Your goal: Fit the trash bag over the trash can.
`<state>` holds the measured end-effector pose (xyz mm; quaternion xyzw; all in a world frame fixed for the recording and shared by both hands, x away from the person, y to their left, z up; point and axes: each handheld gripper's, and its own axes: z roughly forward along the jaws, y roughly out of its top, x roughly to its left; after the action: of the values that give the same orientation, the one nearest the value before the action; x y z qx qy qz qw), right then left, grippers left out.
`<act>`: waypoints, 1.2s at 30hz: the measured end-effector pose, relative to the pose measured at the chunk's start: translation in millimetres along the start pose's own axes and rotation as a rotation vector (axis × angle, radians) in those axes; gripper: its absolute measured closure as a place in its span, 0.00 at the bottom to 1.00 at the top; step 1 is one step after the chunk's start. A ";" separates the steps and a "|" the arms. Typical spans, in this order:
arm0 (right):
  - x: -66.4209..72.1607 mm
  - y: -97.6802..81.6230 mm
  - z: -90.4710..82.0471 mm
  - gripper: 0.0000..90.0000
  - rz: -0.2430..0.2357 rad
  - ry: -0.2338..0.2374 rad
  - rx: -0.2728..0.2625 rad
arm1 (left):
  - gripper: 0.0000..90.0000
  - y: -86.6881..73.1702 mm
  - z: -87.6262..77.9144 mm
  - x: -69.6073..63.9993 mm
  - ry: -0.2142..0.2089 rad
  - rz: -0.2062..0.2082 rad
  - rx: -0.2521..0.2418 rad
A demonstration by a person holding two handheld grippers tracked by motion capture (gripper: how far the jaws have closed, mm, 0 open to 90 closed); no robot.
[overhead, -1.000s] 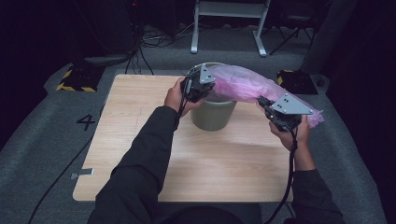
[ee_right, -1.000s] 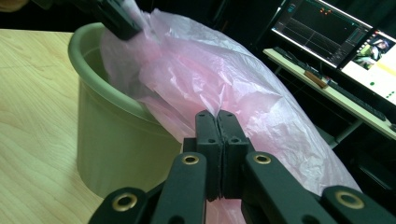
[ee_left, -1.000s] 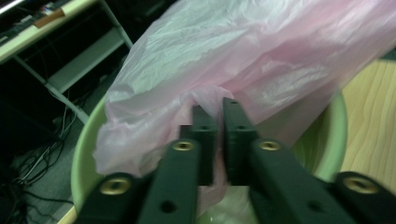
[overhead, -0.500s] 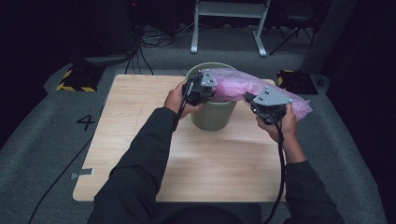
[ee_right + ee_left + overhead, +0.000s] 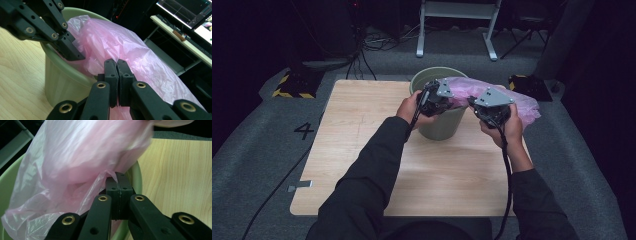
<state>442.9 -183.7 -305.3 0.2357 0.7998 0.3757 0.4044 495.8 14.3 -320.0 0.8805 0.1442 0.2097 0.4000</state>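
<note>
We are reaching both dark-sleeved forearms forward, each hand wrapping a black two-jaw gripper. Our left gripper is sitting with its jaws pressed together, pinching thin pink plastic film. Our right gripper is hovering just beside it, jaws likewise clamped together on that film

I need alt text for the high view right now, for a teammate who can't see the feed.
A person holds a pink plastic bag over a green bin on a wooden table, the left gripper and right gripper each shut on the bag's edge near the bin's rim. The rest of the bag trails right, past the table's edge.
</note>
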 end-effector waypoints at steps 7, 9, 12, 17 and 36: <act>5.6 1.0 13.0 0.99 0.000 0.022 0.019 | 0.92 -5.4 -11.2 1.1 -0.014 -0.011 -0.042; 7.3 1.8 15.3 0.99 0.002 0.027 0.022 | 0.87 -8.1 -16.7 3.1 -0.026 -0.015 -0.062; 7.8 2.2 16.0 0.99 -0.002 0.031 0.020 | 0.71 -11.8 -27.4 4.0 -0.004 -0.029 -0.095; 6.9 1.7 16.2 0.99 -0.002 0.026 0.028 | 0.45 -16.1 -43.3 2.5 0.036 -0.053 -0.170; 13.1 4.0 8.7 0.99 -0.015 0.058 -0.006 | 0.45 -3.1 -14.8 -3.3 0.088 -0.062 -0.131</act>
<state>443.0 -168.8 -311.7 0.2177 0.8118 0.3818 0.3845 485.5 24.4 -314.5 0.8375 0.1746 0.2448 0.4563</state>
